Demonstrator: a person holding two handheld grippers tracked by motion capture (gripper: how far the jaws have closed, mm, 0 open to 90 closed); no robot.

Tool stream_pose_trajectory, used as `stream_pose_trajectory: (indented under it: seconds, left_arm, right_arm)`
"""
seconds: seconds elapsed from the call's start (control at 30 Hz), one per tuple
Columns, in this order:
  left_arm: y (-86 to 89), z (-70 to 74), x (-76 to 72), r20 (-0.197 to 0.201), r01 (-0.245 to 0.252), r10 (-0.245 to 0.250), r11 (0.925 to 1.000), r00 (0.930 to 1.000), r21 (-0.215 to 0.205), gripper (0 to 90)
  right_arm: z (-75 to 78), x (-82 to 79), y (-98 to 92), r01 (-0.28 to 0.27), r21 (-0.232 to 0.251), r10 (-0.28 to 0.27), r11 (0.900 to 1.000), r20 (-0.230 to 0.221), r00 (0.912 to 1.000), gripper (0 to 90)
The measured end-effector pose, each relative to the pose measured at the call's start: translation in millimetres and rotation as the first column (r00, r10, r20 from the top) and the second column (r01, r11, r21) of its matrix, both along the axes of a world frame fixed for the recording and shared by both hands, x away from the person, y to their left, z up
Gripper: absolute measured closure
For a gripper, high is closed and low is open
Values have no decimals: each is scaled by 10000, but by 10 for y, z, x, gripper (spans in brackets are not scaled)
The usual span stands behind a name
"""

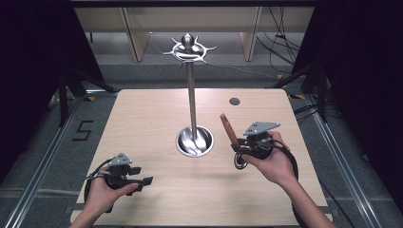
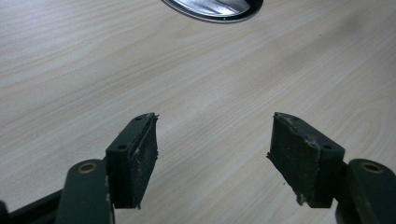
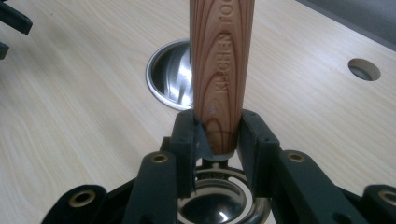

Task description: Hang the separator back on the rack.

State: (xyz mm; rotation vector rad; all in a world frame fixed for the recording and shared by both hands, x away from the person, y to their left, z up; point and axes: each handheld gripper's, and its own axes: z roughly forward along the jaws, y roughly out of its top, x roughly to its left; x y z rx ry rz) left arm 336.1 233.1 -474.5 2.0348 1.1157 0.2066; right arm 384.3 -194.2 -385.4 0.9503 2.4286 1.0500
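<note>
Surface: pale wood table (image 1: pixel 142 114), metal stand (image 1: pixel 192 102) at centre.
Right gripper (image 3: pixel 217 135): jaws clamped on wooden utensil handle (image 3: pixel 222 65), just right of stand's base.
Left gripper (image 2: pixel 212 156): jaws wide, nothing between, near-left of stand.

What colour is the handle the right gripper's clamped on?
Reddish-brown wood grain handle, clearest in the right gripper view.

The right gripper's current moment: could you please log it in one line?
right gripper: shut on wooden-handled utensil | handle up | above table | left gripper: open
</note>
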Motion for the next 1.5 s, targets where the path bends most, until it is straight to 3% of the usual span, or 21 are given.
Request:
stream_pose_trajectory:
  seconds: [0.07,0.13,0.2,0.33,0.37,0.47,0.57,0.63,0.67,0.73,0.87,0.9,1.03,1.4,1.47,1.5]
  left_arm:
    - [-2,-2,1,7,-14,14,10000,10000,11,313]
    - [-4,-3,2,1,-11,11,10000,10000,5,314]
    - [-4,-3,2,1,-11,11,10000,10000,3,314]
    - [-7,-3,-2,16,-69,69,10000,10000,42,314]
    - [-4,-5,3,-9,-6,6,10000,10000,9,314]
    - [-4,-6,4,-15,19,-19,10000,10000,-6,314]
    - [-5,-5,6,-2,30,-30,10000,10000,-3,314]
    - [-5,-6,8,13,4,-4,10000,10000,-7,314]
    - [-6,-7,8,12,-25,25,10000,10000,59,313]
    - [-5,-5,6,14,17,-17,10000,10000,-4,314]
    - [-8,-2,10,57,-41,41,10000,10000,-28,314]
    - [-8,-8,15,47,-59,59,10000,10000,-17,314]
    - [1,7,10,99,-101,101,9999,9999,-54,314]
    - [15,4,8,89,-163,164,9998,9998,-82,314]
    - [16,7,8,107,-184,185,9998,9998,-108,314]
    - [17,11,8,79,-157,158,9998,9998,-156,314]
  right_arm:
    - [8,11,-7,0,68,-2,10000,220,9998,698]
    - [28,-1,-10,50,102,-49,9999,-11,10000,699]
    - [33,13,-15,59,198,-66,9998,359,9993,699]
    - [61,-9,-6,232,391,-242,9990,242,9994,699]
    - [58,13,-15,61,345,-80,9994,546,9985,699]
    - [87,0,-8,157,409,-171,9990,328,9993,699]
    - [99,15,-8,160,485,-189,9987,600,9980,699]
    - [129,-1,-1,270,603,-292,9978,363,9989,699]
    - [133,19,-10,142,587,-176,9982,581,9982,699]
    - [152,-7,-1,316,709,-339,9970,303,9990,699]
    - [182,0,-9,296,852,-339,9959,492,9982,699]
    - [177,6,-8,336,952,-410,9949,769,9962,699]
    - [220,4,-15,409,1057,-461,9936,472,9978,699]
    - [306,19,-9,454,1260,-532,9910,593,9968,699]
    - [315,33,-7,395,1288,-504,9909,822,9953,699]
    - [328,29,-2,392,1307,-485,9906,693,9964,699]
